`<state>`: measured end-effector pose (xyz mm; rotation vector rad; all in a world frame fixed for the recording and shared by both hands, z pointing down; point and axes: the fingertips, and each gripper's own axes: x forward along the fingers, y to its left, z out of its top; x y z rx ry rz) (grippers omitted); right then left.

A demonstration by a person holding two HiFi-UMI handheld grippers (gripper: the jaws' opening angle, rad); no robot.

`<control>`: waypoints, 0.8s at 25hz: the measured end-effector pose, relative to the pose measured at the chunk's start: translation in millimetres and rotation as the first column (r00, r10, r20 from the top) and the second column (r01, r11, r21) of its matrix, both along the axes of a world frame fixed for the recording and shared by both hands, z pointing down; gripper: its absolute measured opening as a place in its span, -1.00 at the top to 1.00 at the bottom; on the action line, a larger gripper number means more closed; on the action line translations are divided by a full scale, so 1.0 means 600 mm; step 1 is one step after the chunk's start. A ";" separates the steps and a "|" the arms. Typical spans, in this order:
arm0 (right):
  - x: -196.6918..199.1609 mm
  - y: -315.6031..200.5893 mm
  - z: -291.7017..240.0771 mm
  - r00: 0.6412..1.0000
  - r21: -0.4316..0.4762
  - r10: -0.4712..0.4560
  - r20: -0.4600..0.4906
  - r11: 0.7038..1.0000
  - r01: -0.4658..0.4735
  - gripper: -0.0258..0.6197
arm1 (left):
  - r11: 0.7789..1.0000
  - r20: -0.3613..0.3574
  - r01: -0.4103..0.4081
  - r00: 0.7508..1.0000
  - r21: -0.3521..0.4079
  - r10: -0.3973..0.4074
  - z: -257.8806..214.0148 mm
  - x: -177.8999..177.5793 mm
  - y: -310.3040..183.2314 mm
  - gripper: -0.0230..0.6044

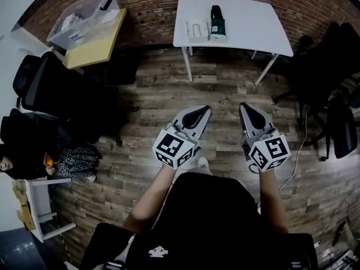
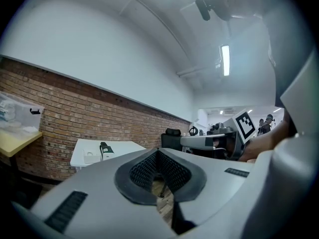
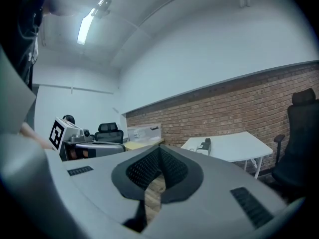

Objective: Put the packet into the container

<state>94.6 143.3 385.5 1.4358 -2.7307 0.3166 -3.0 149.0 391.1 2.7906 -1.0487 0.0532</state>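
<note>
The person's dark-clad torso [image 1: 208,218] is filling the six o'clock edge of the head view, while the white table [image 1: 247,27] is standing well apart at twelve o'clock, so a long approach is inviting a misjudged reach. The left gripper [image 1: 203,111] and right gripper [image 1: 246,106] are both hanging over the wooden floor [image 1: 140,94] with jaws pressed together on nothing, and arriving like that is likely to knock things rather than grasp them. The container [image 1: 197,30] is lying on the table with the packet [image 1: 217,22] standing just at its three o'clock, so a careless nudge is risking toppling the packet or shoving the container away.
</note>
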 end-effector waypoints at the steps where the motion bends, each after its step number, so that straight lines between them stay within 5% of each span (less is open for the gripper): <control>1: -0.007 -0.001 0.001 1.000 0.000 -0.002 -0.008 1.000 0.002 0.91 | 1.000 -0.003 0.002 1.000 -0.005 -0.002 0.004 -0.006 -0.001 0.90; 20: -0.071 -0.092 0.009 0.998 0.007 -0.053 -0.040 0.999 0.053 0.91 | 0.998 0.011 0.047 0.999 -0.030 -0.047 0.039 -0.063 -0.081 0.91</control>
